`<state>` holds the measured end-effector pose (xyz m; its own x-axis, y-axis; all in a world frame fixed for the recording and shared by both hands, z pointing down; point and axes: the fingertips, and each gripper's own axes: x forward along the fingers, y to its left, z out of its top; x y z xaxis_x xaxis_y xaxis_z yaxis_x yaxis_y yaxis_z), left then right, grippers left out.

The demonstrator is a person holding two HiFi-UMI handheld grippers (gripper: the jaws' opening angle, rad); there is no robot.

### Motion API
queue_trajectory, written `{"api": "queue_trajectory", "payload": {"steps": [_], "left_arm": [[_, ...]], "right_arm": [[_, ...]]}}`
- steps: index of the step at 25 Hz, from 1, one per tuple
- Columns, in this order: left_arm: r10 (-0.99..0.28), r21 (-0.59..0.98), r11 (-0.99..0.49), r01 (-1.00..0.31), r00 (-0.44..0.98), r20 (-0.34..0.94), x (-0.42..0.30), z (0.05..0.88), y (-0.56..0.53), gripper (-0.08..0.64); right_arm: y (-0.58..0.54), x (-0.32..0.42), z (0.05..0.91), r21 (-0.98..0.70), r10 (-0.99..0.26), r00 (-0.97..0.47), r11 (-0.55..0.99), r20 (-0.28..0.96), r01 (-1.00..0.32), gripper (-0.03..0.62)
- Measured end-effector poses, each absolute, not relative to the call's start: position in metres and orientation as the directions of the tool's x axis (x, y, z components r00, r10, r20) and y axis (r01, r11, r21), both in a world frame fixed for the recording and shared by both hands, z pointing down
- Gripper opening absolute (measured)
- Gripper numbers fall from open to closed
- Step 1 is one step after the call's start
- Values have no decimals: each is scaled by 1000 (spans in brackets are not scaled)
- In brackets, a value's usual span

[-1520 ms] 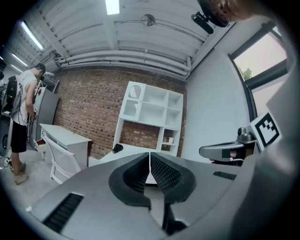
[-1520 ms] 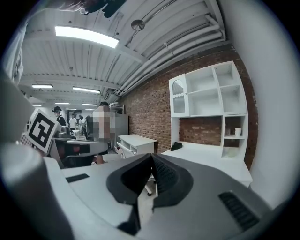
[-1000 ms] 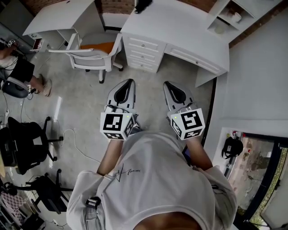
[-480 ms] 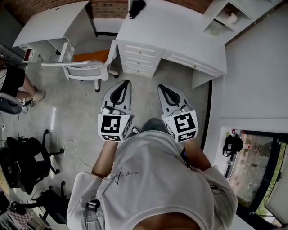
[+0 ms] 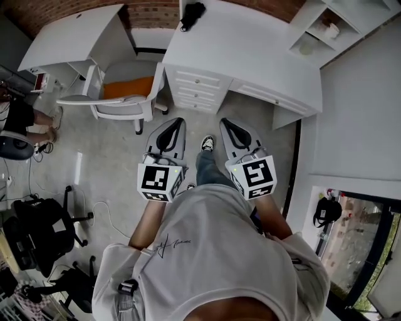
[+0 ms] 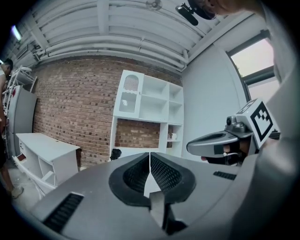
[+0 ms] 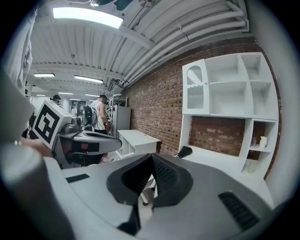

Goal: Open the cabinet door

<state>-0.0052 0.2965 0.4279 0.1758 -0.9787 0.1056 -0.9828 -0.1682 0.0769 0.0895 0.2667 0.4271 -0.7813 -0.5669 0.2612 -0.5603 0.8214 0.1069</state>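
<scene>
A white hutch (image 6: 150,115) stands on the back of a white desk (image 5: 250,44) against the brick wall. Its small cabinet door (image 6: 127,96), with an arched grille, sits at the hutch's upper left and is closed; it also shows in the right gripper view (image 7: 194,86). My left gripper (image 5: 177,121) and right gripper (image 5: 224,121) are held side by side over the floor, short of the desk's drawers (image 5: 195,89). Both are shut and empty, pads meeting at the tips (image 6: 150,153) (image 7: 151,155). Neither touches any furniture.
A white chair with an orange cushion (image 5: 125,88) stands left of the drawers, by a second white desk (image 5: 69,34). A black object (image 5: 191,12) lies on the desk top. Black office chairs (image 5: 37,226), a floor cable (image 5: 106,213) and a person (image 5: 22,119) are at the left.
The person has stepped forward, and a foot now shows between the grippers. Both grippers moved with the body toward the desk, which lies nearer. Jaws stayed shut.
</scene>
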Motion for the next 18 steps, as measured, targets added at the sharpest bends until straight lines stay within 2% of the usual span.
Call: {"api": "queue_trajectory", "payload": {"steps": [18], "left_arm": [[-979,-56,-174,-983,166,115,-16,397,62,17]], "right_arm": [[26,94,430,3,-600,-779,793,180,-610,25]]}}
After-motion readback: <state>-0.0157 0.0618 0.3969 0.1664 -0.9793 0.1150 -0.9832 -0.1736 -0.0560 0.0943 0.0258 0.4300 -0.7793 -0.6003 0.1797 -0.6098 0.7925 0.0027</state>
